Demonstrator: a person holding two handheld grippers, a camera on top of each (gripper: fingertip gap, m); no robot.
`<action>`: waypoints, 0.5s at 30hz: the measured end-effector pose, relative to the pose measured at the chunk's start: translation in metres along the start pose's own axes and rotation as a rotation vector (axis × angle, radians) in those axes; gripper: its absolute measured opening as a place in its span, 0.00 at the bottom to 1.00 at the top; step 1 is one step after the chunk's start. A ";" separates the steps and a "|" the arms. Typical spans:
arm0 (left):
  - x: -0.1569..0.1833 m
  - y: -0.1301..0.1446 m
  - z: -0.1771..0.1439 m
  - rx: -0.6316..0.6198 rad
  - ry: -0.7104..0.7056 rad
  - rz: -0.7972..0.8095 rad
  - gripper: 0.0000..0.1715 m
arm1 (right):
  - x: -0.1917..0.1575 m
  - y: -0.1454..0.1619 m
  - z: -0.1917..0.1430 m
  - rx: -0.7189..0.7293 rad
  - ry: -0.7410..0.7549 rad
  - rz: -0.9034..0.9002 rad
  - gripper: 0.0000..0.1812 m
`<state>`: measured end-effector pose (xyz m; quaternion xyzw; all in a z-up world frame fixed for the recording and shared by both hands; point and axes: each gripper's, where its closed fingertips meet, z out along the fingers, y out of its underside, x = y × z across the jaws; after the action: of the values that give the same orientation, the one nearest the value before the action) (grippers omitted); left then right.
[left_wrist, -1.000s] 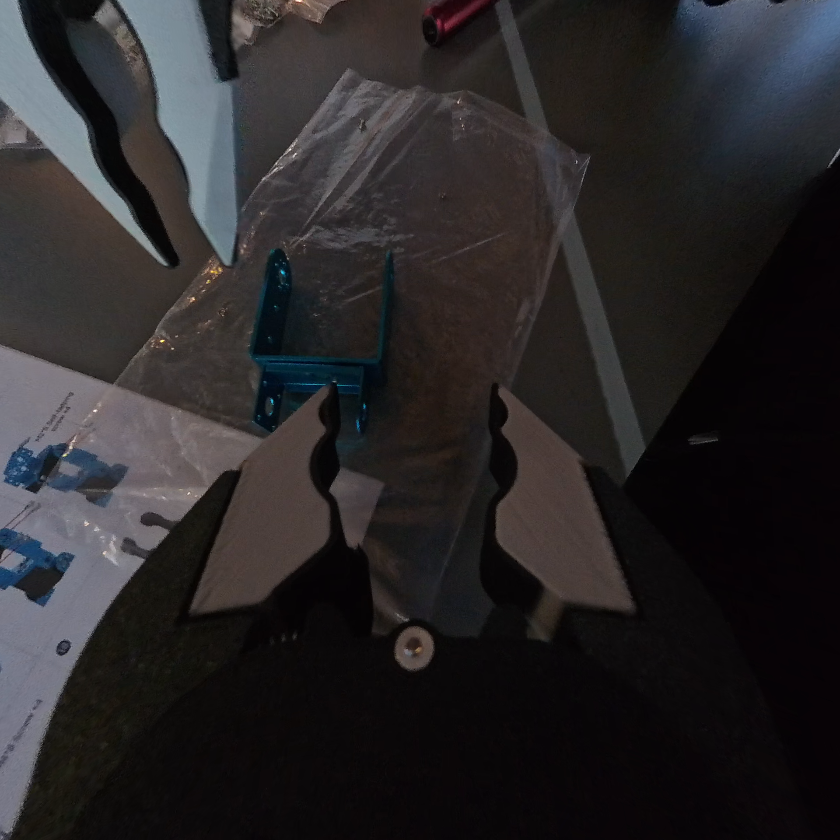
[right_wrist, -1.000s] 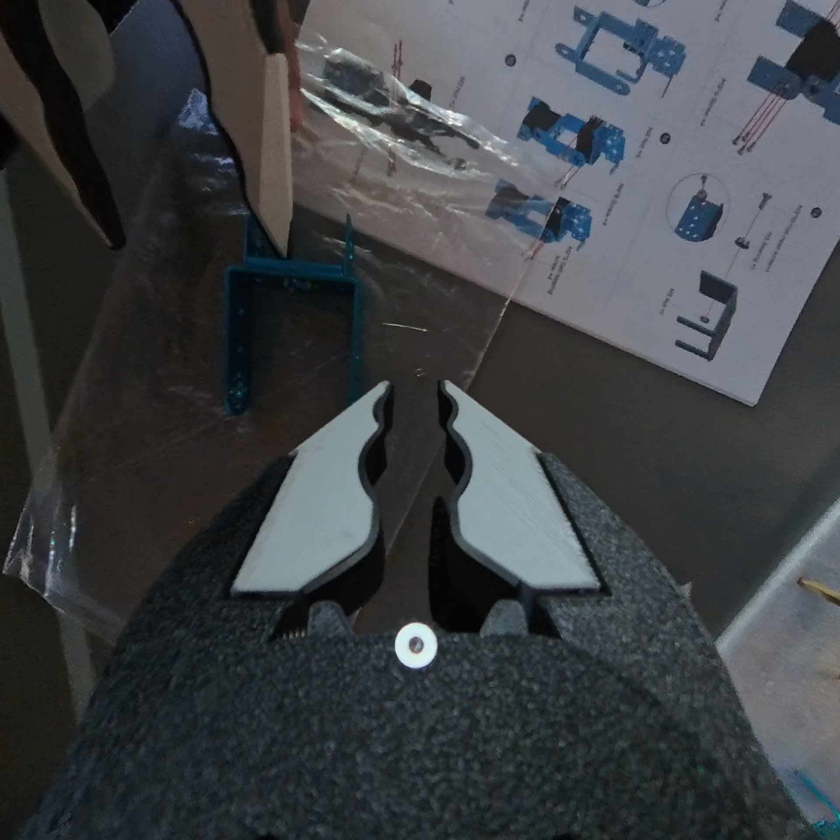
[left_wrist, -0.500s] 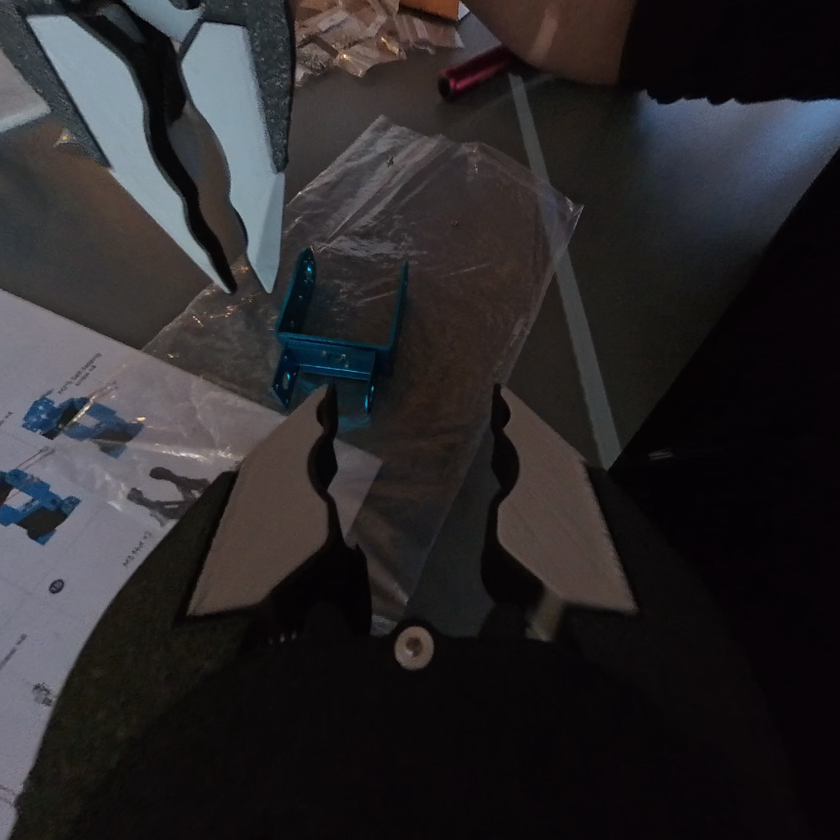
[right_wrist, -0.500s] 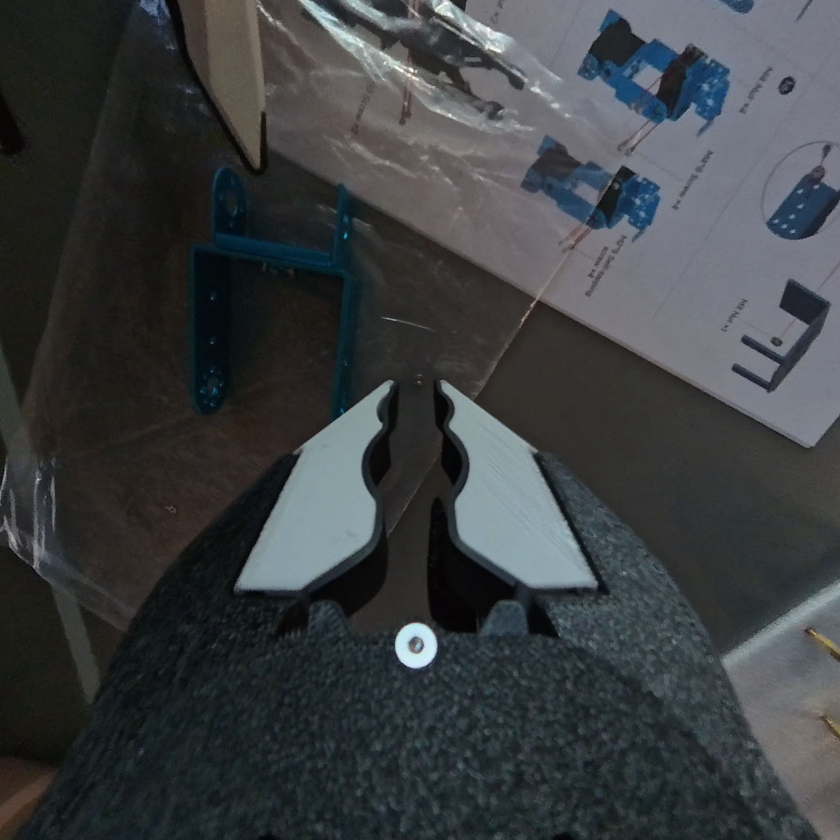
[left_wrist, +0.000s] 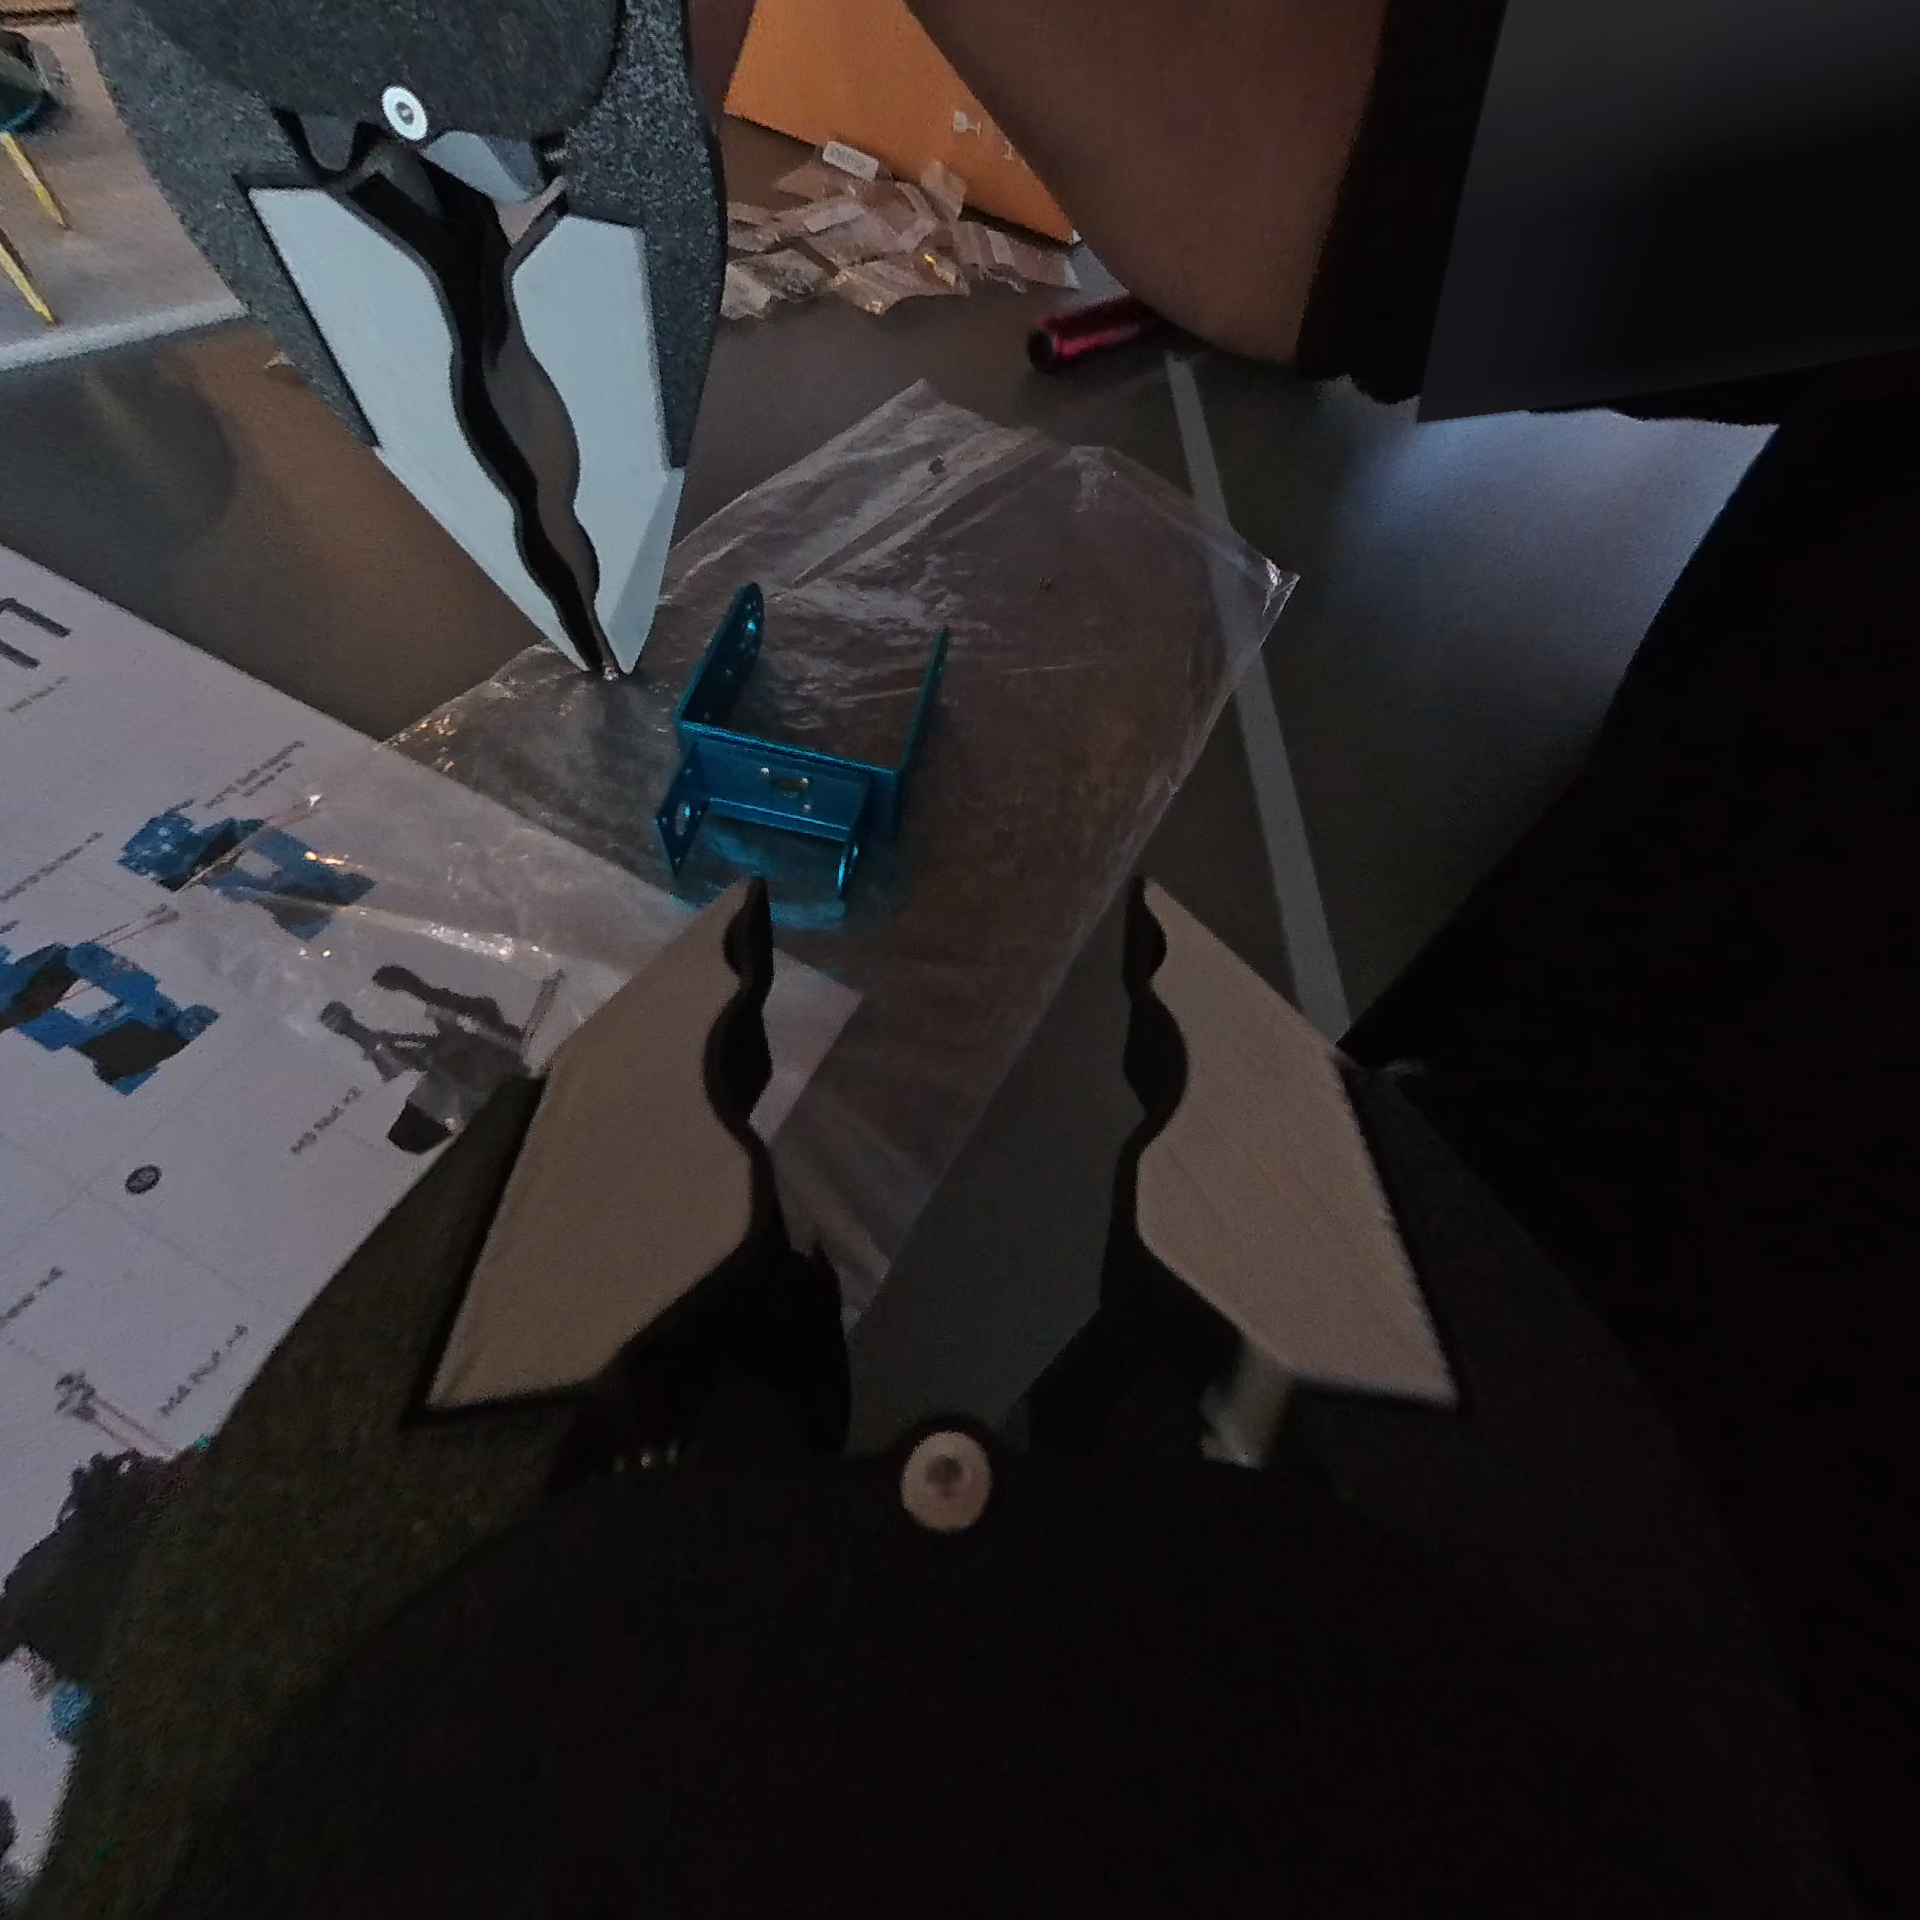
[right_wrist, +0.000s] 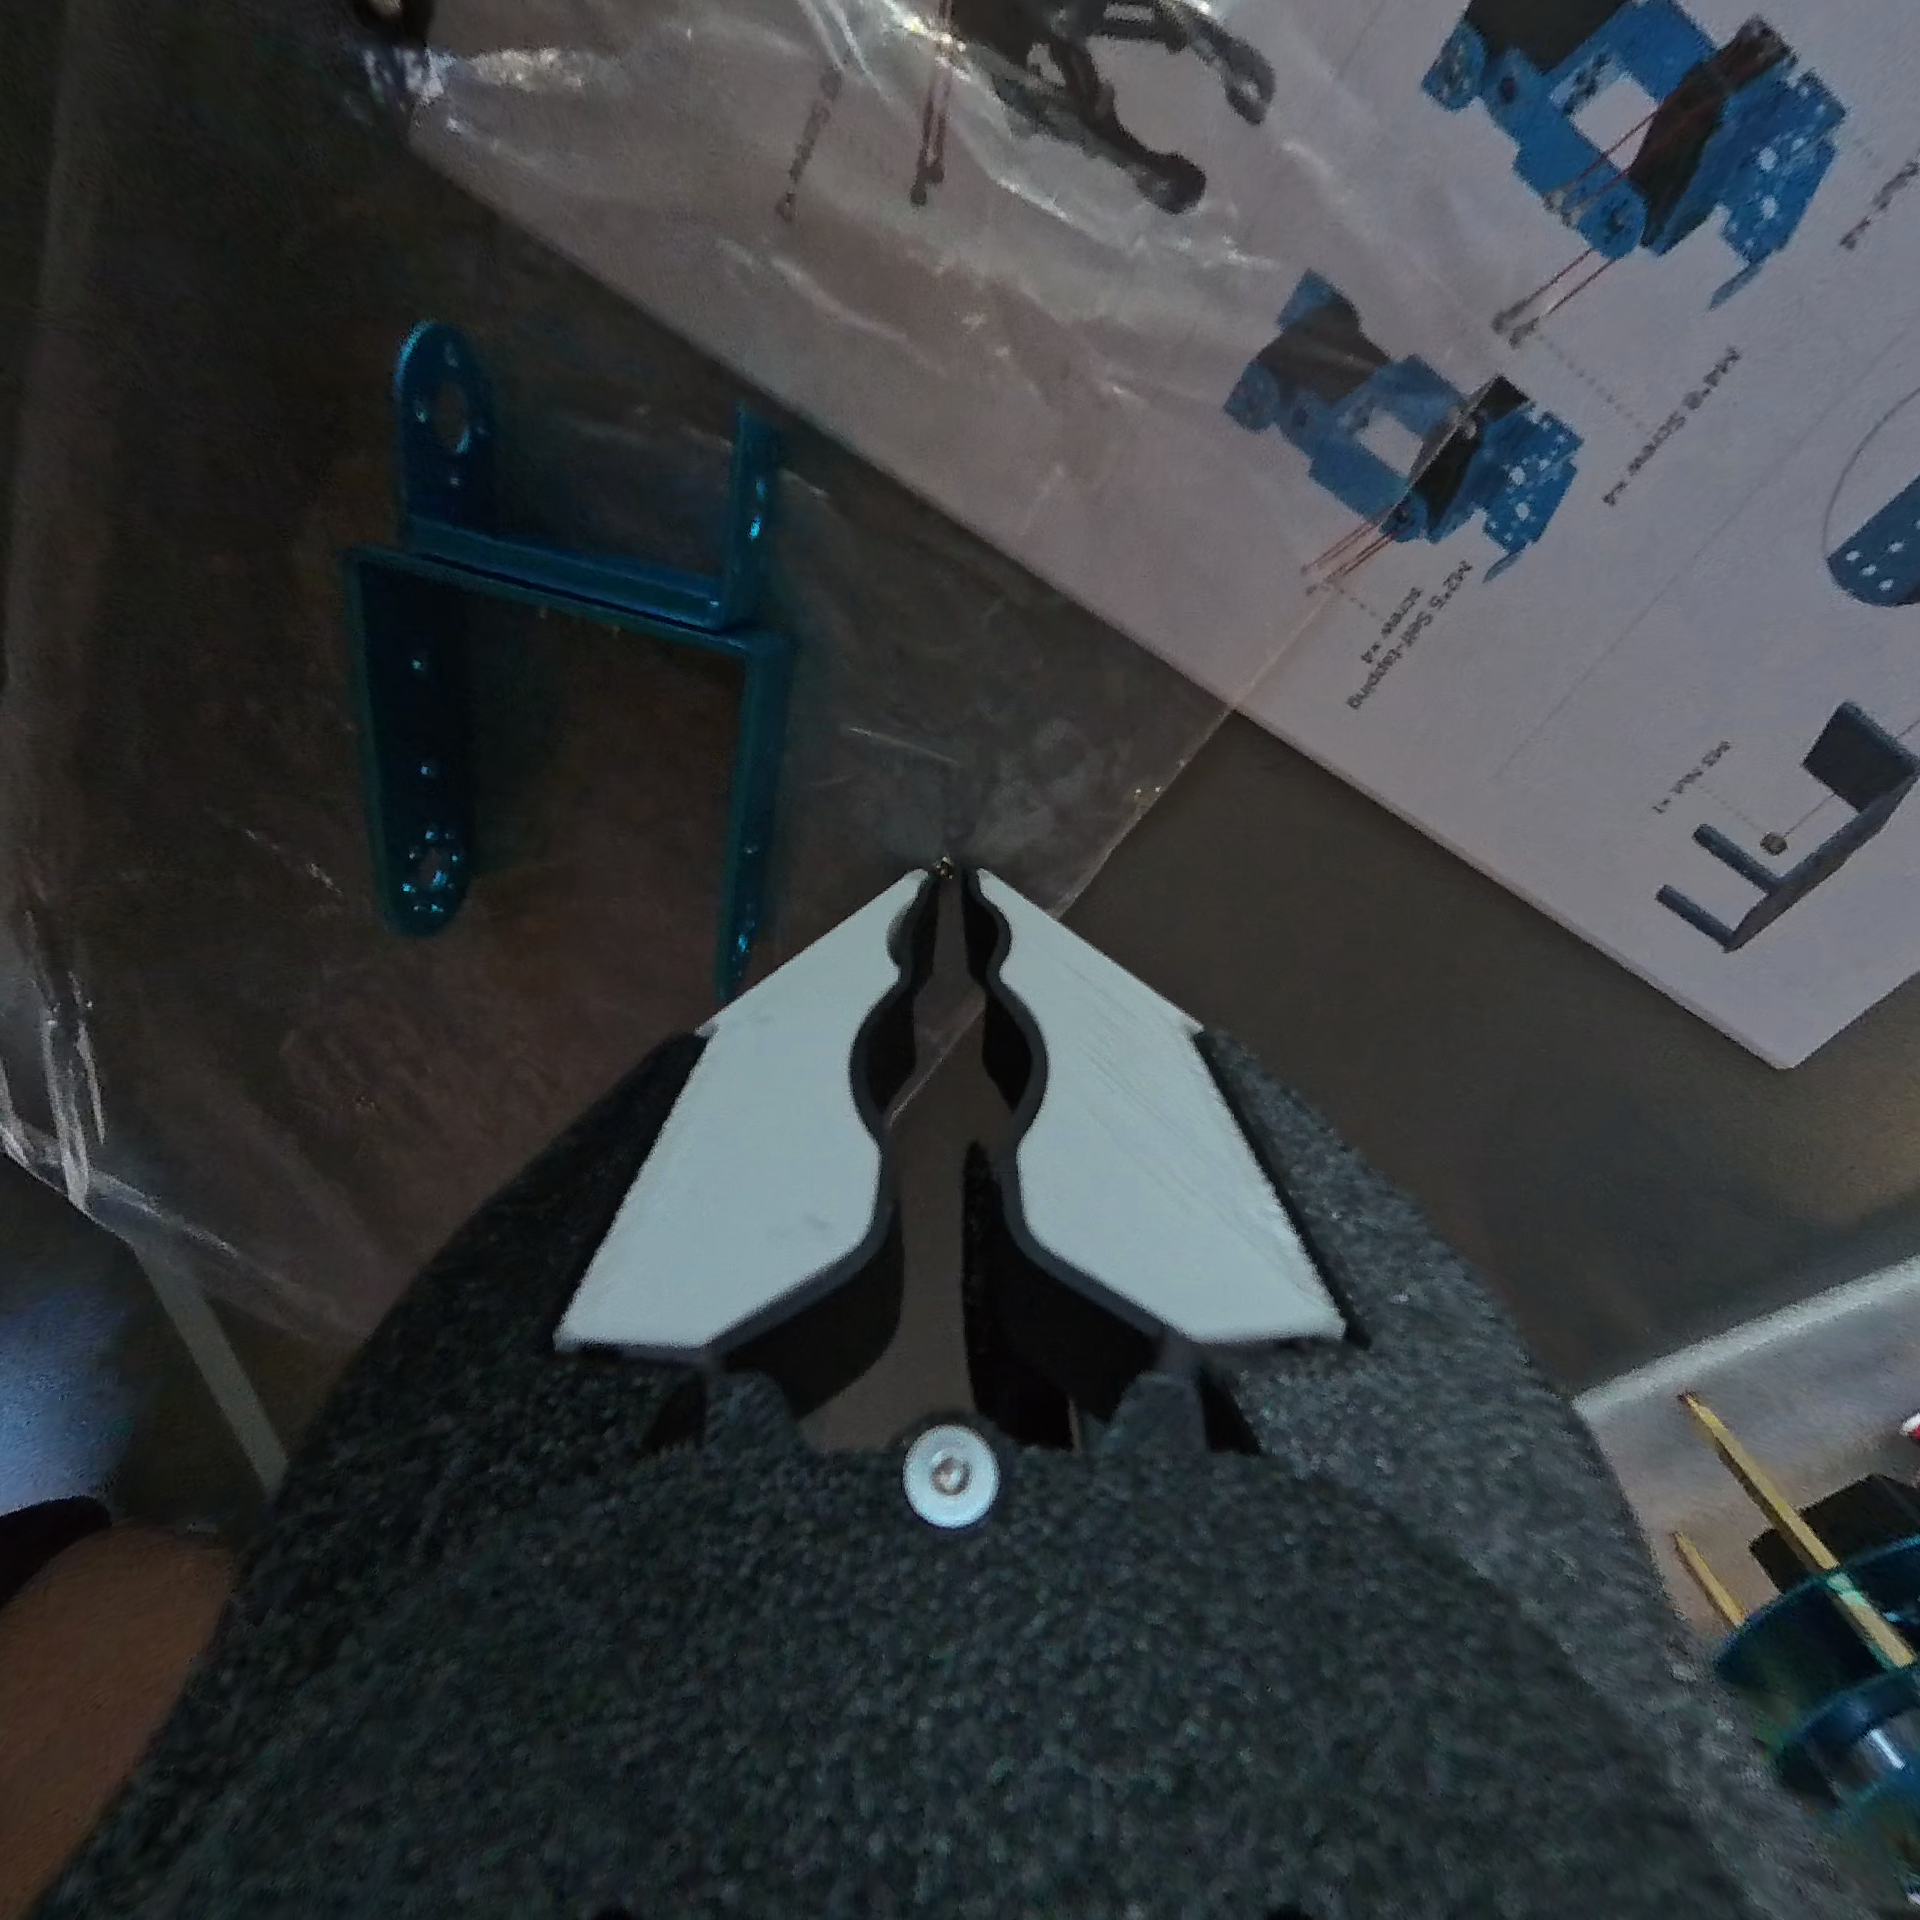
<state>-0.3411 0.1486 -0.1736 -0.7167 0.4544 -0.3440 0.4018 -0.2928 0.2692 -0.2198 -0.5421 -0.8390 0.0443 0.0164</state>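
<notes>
Left gripper (left_wrist: 940, 914) hangs wide open just short of the blue metal bracket (left_wrist: 795, 764), which sits on a clear plastic bag (left_wrist: 1039, 665) on the grey table (left_wrist: 1455, 582). Right gripper (left_wrist: 603, 665) comes in from the top left — tips nearly together, pressed on the bag's edge right beside the bracket. Printed instruction sheet (left_wrist: 208, 987) lies left, red cylinder (left_wrist: 1091, 327) and small packets (left_wrist: 883, 249) further back.

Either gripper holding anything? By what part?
Left gripper: open, empty. Right gripper: tips pinch a tiny metal piece on the plastic bag; part too small to tell.
</notes>
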 end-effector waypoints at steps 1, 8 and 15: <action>0.000 0.001 -0.001 0.002 -0.004 -0.004 0.39 | 0.000 0.000 0.000 -0.010 0.004 -0.007 0.02; -0.002 0.002 -0.006 0.016 -0.040 -0.006 0.39 | -0.002 0.000 -0.001 -0.034 0.044 -0.051 0.01; -0.003 0.002 -0.008 0.035 -0.052 -0.013 0.39 | -0.006 0.005 -0.012 0.037 0.048 -0.001 0.00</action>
<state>-0.3502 0.1490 -0.1726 -0.7213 0.4331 -0.3355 0.4238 -0.2846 0.2663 -0.2083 -0.5423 -0.8376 0.0470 0.0468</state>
